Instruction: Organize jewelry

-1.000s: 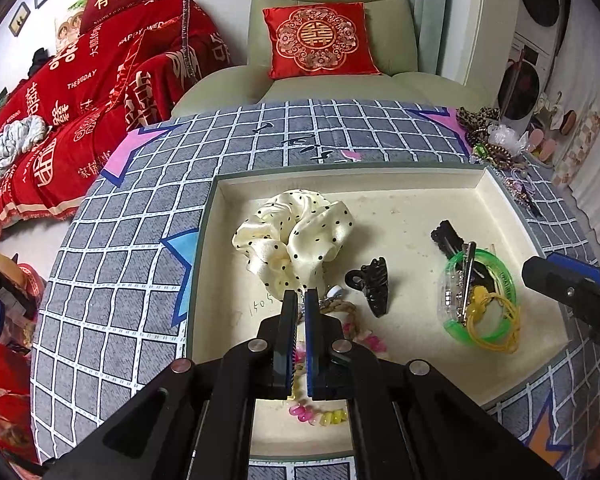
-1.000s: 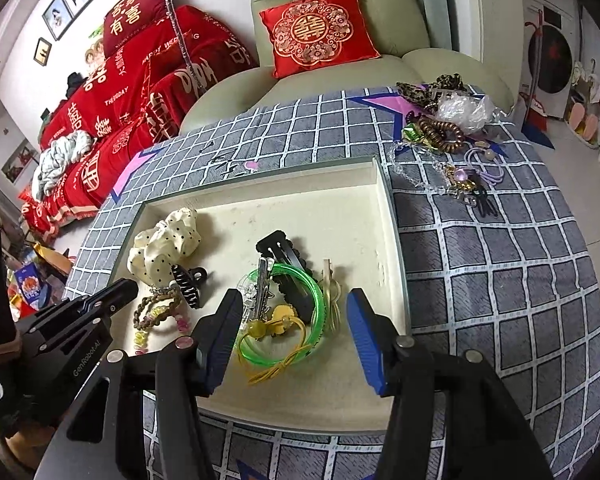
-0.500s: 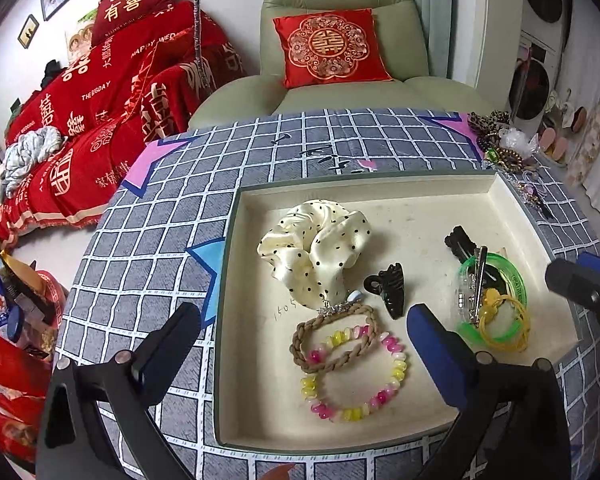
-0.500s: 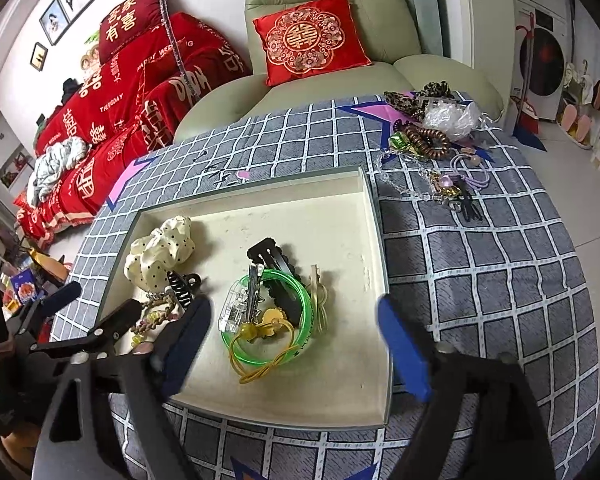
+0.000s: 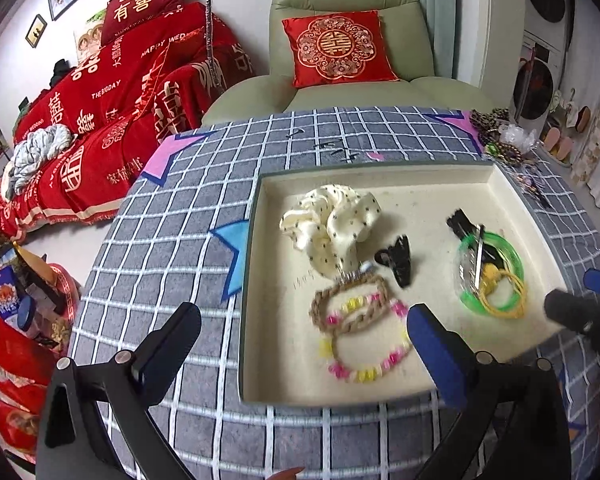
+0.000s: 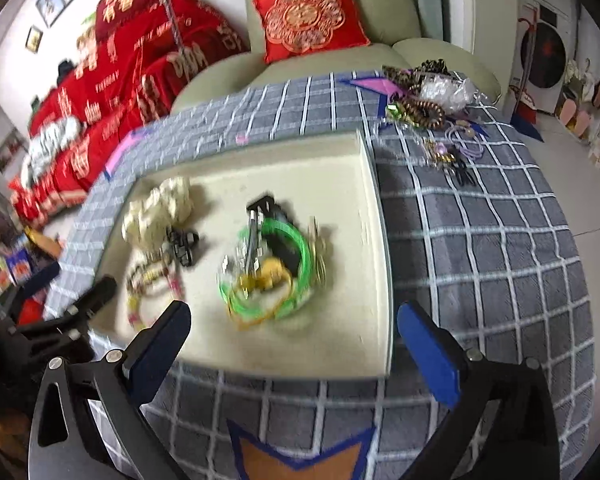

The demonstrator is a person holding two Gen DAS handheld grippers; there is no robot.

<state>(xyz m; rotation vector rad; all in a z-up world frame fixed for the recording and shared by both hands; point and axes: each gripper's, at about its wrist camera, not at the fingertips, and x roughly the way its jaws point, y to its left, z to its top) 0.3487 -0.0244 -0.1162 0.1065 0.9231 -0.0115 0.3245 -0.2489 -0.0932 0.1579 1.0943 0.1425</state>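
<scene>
A cream tray [image 5: 420,188] on the checked cloth holds a dotted cream scrunchie [image 5: 332,224], a black claw clip [image 5: 398,262], a braided brown bracelet [image 5: 352,304], a pink and yellow bead bracelet [image 5: 364,360] and a green bangle [image 5: 492,268] with yellow bands and clips. My left gripper [image 5: 304,336] is open and empty above the tray's near left edge. My right gripper [image 6: 294,336] is open and empty above the tray's [image 6: 300,160] near edge. A pile of loose jewelry [image 6: 428,108] lies on the cloth at the far right.
A green armchair with a red cushion [image 5: 336,48] stands behind the table. A red-covered sofa [image 5: 100,100] is at the left. Boxes and bags [image 5: 16,308] lie on the floor at the left. The right gripper shows in the left wrist view [image 5: 584,312].
My left gripper opened and released the bracelets into the tray, then pulled back toward the near edge. My right gripper opened wider and also drew back. The right wrist view is blurred by motion.
</scene>
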